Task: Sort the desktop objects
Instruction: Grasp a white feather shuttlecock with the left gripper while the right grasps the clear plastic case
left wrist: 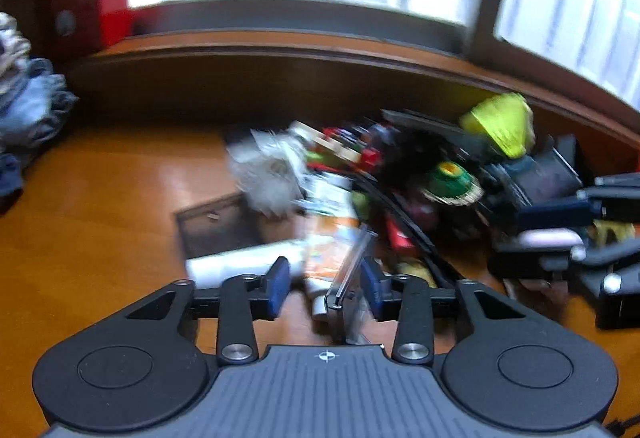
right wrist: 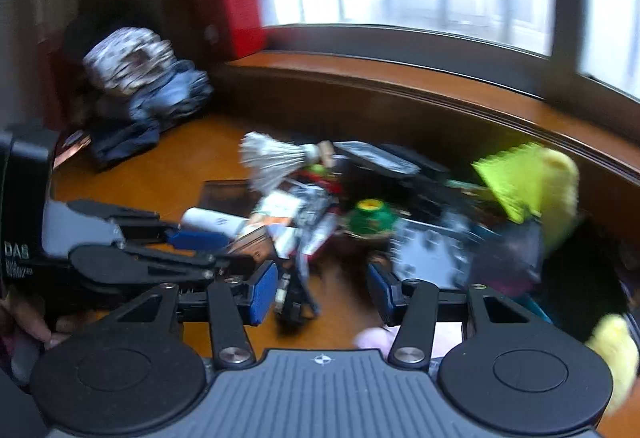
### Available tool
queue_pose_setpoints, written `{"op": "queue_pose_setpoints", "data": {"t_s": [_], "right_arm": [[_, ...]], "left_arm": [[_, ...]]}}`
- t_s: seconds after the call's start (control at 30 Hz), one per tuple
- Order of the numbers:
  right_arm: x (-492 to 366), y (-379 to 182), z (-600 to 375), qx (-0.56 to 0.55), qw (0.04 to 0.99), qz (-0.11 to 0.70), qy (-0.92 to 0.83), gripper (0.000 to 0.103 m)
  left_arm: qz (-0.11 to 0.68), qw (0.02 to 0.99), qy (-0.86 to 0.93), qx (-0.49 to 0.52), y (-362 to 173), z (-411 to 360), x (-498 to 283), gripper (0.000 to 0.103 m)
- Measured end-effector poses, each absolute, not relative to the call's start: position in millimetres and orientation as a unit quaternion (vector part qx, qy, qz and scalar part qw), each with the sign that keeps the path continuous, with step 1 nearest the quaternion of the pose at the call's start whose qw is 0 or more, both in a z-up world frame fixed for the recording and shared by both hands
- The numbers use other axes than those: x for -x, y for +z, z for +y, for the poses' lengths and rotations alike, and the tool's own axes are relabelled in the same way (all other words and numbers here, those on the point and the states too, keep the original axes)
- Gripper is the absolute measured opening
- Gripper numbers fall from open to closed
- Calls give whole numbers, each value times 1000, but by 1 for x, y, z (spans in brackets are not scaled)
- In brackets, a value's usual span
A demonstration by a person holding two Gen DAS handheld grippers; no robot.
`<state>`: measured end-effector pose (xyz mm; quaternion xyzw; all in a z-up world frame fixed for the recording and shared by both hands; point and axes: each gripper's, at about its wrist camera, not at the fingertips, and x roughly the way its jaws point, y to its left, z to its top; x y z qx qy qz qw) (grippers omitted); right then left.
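A blurred heap of small objects lies on the wooden desk (left wrist: 100, 198). My left gripper (left wrist: 325, 288) hangs over its near edge. An orange-and-white tube (left wrist: 328, 250) and a clear plastic strip (left wrist: 352, 270) lie between the blue pads, with a gap left of the tube. A white tube (left wrist: 240, 264) lies beside the left pad. My right gripper (right wrist: 321, 292) stands open over bare desk, a small black piece (right wrist: 292, 302) by its left pad. Each gripper shows in the other's view: the left gripper (right wrist: 216, 250), the right gripper (left wrist: 560, 234).
In the heap are a white shuttlecock (right wrist: 272, 162), a green cap (right wrist: 372, 216), a yellow-green thing (right wrist: 520, 182) and a grey block (right wrist: 436, 258). Folded clothes (right wrist: 148, 90) and a red box (right wrist: 232, 14) stand at the left. A wooden sill (left wrist: 280, 50) runs behind.
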<state>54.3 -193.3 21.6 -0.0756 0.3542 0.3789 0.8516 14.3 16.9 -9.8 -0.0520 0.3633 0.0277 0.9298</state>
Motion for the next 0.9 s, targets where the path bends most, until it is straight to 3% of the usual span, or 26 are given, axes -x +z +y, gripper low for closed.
{"op": "queue_pose_setpoints", "data": {"t_s": [0.1, 0.37, 0.43, 0.5, 0.73, 0.9], "right_arm": [[-57, 19, -182, 84, 842, 357, 395, 54], [-55, 9, -170, 88, 830, 377, 403, 54], [-55, 6, -170, 84, 829, 381, 400, 55], [-53, 5, -171, 84, 828, 380, 403, 55], [-40, 11, -137, 175, 786, 330, 492, 73], [-42, -3, -100, 215, 753, 326, 529, 74]], "left_arm": [[353, 932, 66, 60, -9, 32, -12, 60], [370, 920, 96, 85, -20, 50, -17, 61], [368, 924, 76, 72, -17, 47, -14, 65], [362, 927, 70, 62, -15, 45, -10, 75], [366, 922, 105, 74, -19, 56, -1, 80], [363, 920, 120, 88, -22, 64, 9, 85]]}}
